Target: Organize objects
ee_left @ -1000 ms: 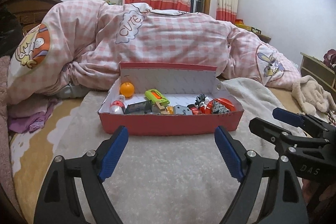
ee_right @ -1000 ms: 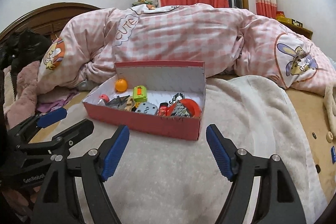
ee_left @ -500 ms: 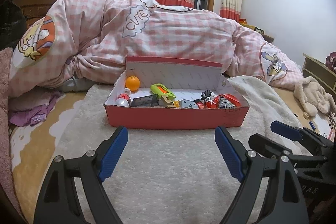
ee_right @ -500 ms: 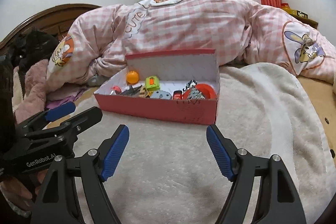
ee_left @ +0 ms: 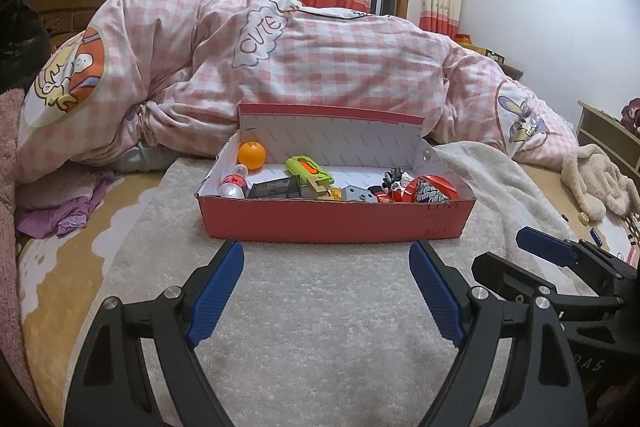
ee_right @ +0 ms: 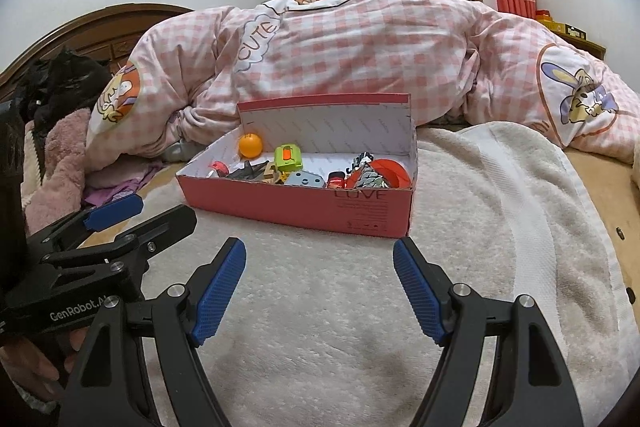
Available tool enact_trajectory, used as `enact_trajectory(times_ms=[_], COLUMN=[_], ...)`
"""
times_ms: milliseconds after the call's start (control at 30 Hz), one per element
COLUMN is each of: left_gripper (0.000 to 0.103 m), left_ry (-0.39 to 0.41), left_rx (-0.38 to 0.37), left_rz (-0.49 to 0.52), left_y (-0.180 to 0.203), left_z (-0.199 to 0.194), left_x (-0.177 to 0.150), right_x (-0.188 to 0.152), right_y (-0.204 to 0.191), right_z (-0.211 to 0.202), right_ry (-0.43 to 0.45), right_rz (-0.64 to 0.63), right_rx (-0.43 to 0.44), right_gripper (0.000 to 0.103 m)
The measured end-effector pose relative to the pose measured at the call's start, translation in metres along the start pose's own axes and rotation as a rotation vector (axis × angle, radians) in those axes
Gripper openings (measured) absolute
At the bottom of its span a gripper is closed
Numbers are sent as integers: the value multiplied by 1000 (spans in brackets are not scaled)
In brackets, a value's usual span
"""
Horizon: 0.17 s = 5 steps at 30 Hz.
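Note:
A red cardboard box (ee_left: pixel 332 221) with its lid up stands on a white fleece blanket (ee_left: pixel 320 307). It holds an orange ball (ee_left: pixel 251 155), a green and orange toy (ee_left: pixel 309 170), a grey block (ee_left: pixel 358 193), a red ring (ee_left: pixel 436 187) and other small items. My left gripper (ee_left: pixel 326 291) is open and empty, just in front of the box. My right gripper (ee_right: pixel 320 287) is open and empty, in front of the box (ee_right: pixel 304 203), with the orange ball (ee_right: pixel 251 145) at the box's far left.
A pink checked duvet (ee_left: pixel 320 67) is heaped behind the box. Purple cloth (ee_left: pixel 60 211) lies at the left. A beige plush toy (ee_left: pixel 596 183) lies at the right. The wooden headboard (ee_right: pixel 100 27) is at the far left.
Both grippers have dropped lower and the box now sits higher in both views, seen from a flatter angle. Both stay open and empty.

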<state>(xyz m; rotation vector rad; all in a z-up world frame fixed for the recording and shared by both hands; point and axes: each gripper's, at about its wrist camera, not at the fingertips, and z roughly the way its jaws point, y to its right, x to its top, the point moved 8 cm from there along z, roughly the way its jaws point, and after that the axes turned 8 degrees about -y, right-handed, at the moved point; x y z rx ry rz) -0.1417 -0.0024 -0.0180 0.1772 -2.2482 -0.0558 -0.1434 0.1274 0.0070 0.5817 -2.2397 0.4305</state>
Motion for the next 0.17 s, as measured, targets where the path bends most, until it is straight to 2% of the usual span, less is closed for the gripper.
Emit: enact_trajectory(times_ms=[167], left_gripper=[86], left_ry=[-1], left_rx=[-3], left_rz=[-3], left_y=[-1], left_z=[0], left_x=[0], right_x=[0], right_y=[0], right_z=[0], right_ry=[-3], right_rz=[-1], right_rx=[0], right_gripper=[78])
